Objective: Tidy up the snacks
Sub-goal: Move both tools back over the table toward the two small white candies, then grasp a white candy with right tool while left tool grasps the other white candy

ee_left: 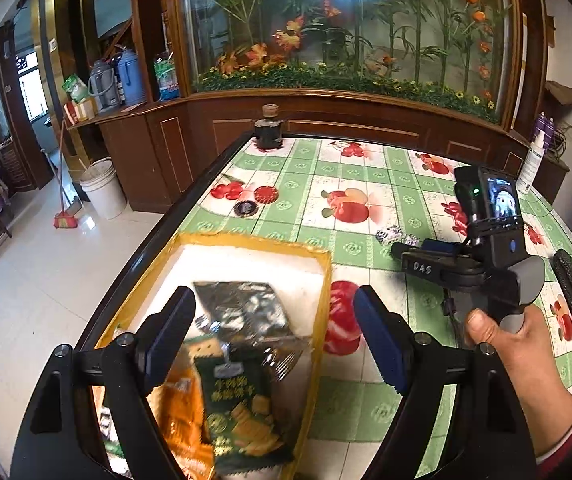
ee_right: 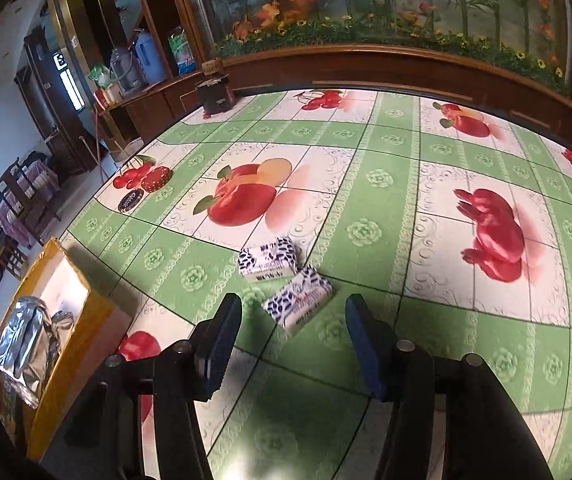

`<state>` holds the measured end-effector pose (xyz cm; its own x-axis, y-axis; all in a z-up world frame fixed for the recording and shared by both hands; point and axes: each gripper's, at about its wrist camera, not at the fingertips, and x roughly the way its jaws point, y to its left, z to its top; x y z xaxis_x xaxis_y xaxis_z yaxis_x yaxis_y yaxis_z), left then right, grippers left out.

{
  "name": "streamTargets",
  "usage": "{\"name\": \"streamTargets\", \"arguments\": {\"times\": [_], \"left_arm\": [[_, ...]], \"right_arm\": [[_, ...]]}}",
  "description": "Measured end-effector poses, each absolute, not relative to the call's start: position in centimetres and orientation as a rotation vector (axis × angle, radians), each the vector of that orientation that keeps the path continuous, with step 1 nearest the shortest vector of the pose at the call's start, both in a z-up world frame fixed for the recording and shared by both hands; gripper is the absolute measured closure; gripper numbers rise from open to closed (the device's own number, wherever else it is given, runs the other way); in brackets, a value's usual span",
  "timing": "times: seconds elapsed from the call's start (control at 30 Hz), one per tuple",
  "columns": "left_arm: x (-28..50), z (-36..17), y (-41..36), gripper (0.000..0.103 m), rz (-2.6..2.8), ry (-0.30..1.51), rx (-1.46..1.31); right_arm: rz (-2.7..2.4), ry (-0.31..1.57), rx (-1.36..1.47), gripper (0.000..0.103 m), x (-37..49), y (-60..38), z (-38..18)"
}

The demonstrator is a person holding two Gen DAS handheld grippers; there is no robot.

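A foam box with yellow taped rim (ee_left: 322, 280) sits at the table's left edge; it also shows in the right wrist view (ee_right: 97, 312). In it lie a dark green cracker packet (ee_left: 241, 412), an orange packet (ee_left: 181, 404) and a dark foil packet (ee_left: 245, 304). My left gripper (ee_left: 273, 340) is open above the box, empty. Two small white snack packs with dark blue spots (ee_right: 298, 300) (ee_right: 267, 258) lie on the tablecloth. My right gripper (ee_right: 290, 340) is open just short of the nearer pack. The right gripper also shows in the left wrist view (ee_left: 402, 248).
A dark jar (ee_left: 268, 130) stands at the table's far edge. A round black lid (ee_left: 244, 208) lies on the fruit-patterned green tablecloth (ee_right: 386, 220). A white spray bottle (ee_left: 532, 164) stands far right. A wooden cabinet with a glass plant display (ee_left: 346, 28) is behind the table.
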<state>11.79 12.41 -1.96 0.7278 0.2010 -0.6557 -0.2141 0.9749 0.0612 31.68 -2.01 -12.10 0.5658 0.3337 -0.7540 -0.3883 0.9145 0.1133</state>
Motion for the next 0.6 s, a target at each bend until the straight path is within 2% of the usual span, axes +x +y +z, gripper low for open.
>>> {"name": "streamTargets", "arguments": {"times": [0.03, 0.1, 0.13, 0.4, 0.6], "left_arm": [[12.2, -1.9, 12.0, 0.021, 0.222, 0.720, -0.009], [13.2, -1.9, 11.1, 0.021, 0.203, 0.729, 0.015], [13.6, -2.0, 10.5, 0.021, 0.188, 0.731, 0.027], [19.6, -3.8, 4.1, 0.021, 0.082, 0.752, 0.149], [25.7, -7.7, 1.4, 0.021, 0.058, 0.872, 0.179]], "right_arm": [[0.415, 0.872, -0.091, 0.068, 31.7, -1.9, -12.1], [0.415, 0.871, -0.098, 0.081, 31.3, -2.2, -12.2], [0.413, 0.869, -0.096, 0.083, 31.0, -2.6, -12.1], [0.393, 0.838, 0.009, 0.083, 26.7, -9.6, -10.5], [0.392, 0.797, 0.121, 0.083, 22.1, -15.4, -8.3]]}}
